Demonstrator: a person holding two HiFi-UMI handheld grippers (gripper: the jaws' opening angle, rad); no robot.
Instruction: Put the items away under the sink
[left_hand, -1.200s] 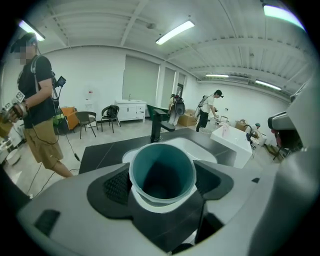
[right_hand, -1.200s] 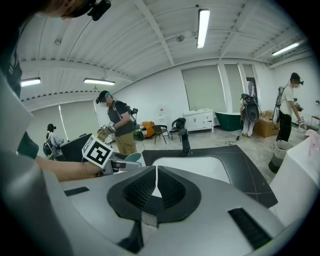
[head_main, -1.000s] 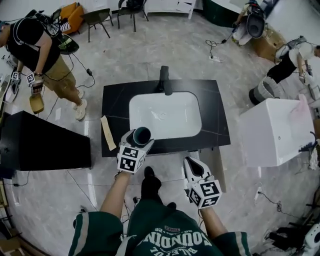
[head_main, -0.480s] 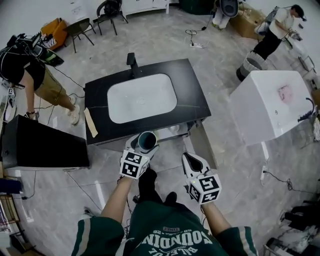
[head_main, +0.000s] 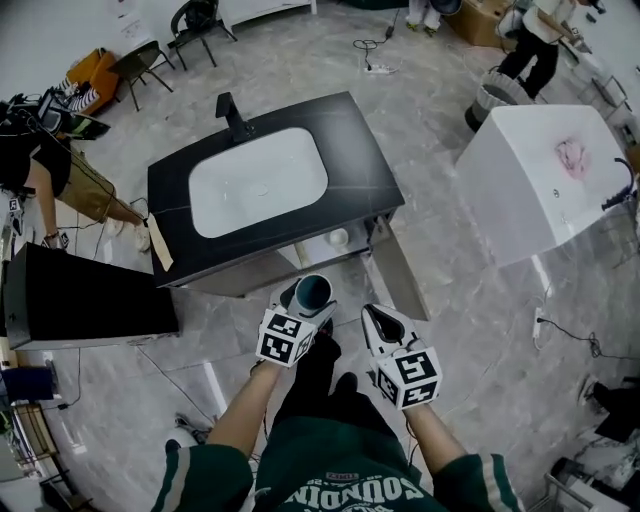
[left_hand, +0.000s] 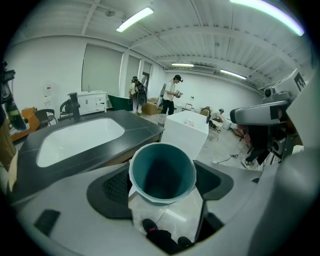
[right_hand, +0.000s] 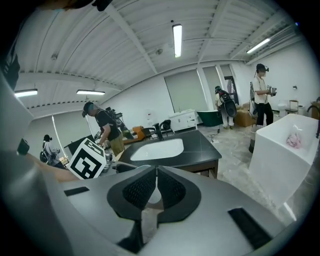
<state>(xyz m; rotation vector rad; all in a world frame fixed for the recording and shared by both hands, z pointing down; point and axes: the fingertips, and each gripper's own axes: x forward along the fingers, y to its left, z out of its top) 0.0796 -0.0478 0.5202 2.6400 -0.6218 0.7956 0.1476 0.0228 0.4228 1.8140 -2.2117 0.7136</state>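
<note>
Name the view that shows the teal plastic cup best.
Left gripper view: the teal plastic cup sits large between its fingers, mouth toward the camera. Head view shows it small; right gripper view not clearly.

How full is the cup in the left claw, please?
Empty: the left gripper view looks down into the cup, held by the left claw, and shows only bare teal walls.

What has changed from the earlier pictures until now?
The person backed away from the sink counter: the left gripper and its teal cup, earlier over the counter's front edge, now hang in front of it, above the floor. Unchanged: left gripper shut on the cup, right gripper shut and empty.
</note>
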